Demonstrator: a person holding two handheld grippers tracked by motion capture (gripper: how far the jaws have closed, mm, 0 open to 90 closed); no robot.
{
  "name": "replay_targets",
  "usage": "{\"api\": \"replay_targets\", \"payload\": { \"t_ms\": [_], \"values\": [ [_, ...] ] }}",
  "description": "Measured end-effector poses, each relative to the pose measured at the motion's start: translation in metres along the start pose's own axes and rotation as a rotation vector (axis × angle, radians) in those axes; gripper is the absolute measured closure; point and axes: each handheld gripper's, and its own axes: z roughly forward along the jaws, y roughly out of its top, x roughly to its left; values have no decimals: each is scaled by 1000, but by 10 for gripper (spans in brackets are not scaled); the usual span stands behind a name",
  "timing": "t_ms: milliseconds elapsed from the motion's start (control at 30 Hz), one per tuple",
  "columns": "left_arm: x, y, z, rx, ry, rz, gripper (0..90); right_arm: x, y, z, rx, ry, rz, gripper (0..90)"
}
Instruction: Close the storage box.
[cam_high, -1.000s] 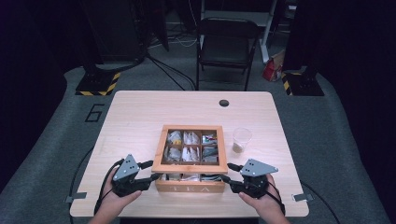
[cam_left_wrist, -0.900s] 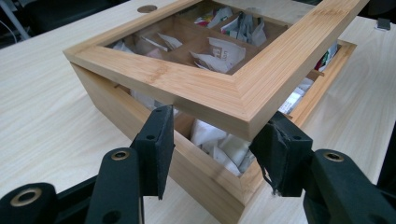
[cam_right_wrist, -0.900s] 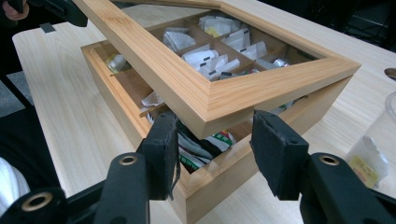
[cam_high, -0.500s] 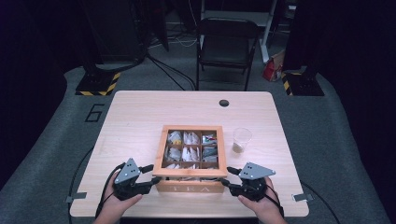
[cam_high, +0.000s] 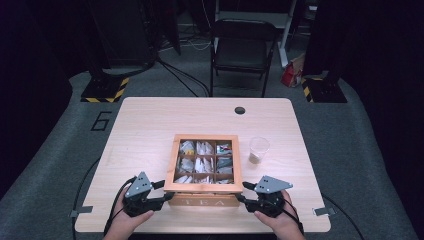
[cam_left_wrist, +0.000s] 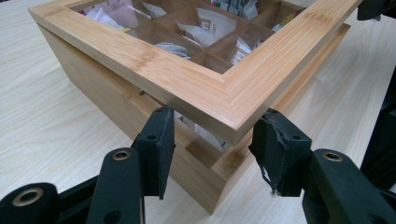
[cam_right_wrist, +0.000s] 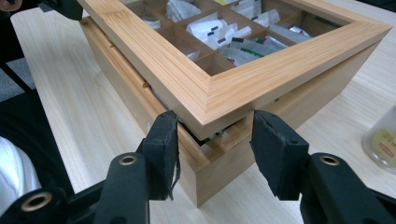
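Two hand-held grippers sit at the near corners of a wooden tea box (cam_high: 206, 170) on a pale wooden table (cam_high: 150, 125). In the high view, the left gripper (cam_high: 167, 192) meets the box's near left corner and the right gripper (cam_high: 241, 191) meets its near right corner, each held by a hand coming in from the near edge.

Seen along the left gripper's jaws, the corner of the box's lid (cam_left_wrist: 219, 93) pokes between the two black pads, and the lid is raised a little above the box body, leaving a gap. Both pads stand apart from the wood on either side, so the jaws look released rather than clamped. The right gripper view shows the same at its corner: the lid (cam_right_wrist: 219, 88) is lifted slightly, its corner lies between the spread pads, and neither pad presses on it.

Through the lid's framed window, small compartments hold paper tea bags (cam_high: 204, 150). The box front bears the word TEA. A clear plastic cup (cam_high: 259, 149) stands just right of the box, apart from it.
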Motion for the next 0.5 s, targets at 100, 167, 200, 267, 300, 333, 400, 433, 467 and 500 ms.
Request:
{"api": "replay_targets", "payload": {
  "t_ms": [100,167,200,267,300,333,400,433,467,500],
  "values": [
    [0,-1,0,14,-5,4,493,0,-1,2,11,3,2,508],
    [0,-1,0,17,-5,6,493,0,-2,2,13,6,12,508],
    [0,-1,0,17,-6,4,493,-1,-2,2,13,6,8,508],
    [0,-1,0,11,-5,-3,493,0,-2,2,14,6,10,508],
    [0,-1,-1,15,-11,-4,493,-1,-2,3,15,7,10,508],
    [0,-1,-1,20,-17,-8,493,-1,-2,2,20,9,13,508],
    [1,-1,-2,30,-20,-3,494,-1,-2,3,30,12,1,509],
    [1,-1,-2,32,-22,-5,495,-1,-2,3,35,14,-1,509],
    [1,-2,-1,26,-13,0,496,-1,-2,3,35,14,8,509],
    [1,-2,-1,32,-19,-3,496,-1,-2,3,37,16,9,509]
  ]
}}
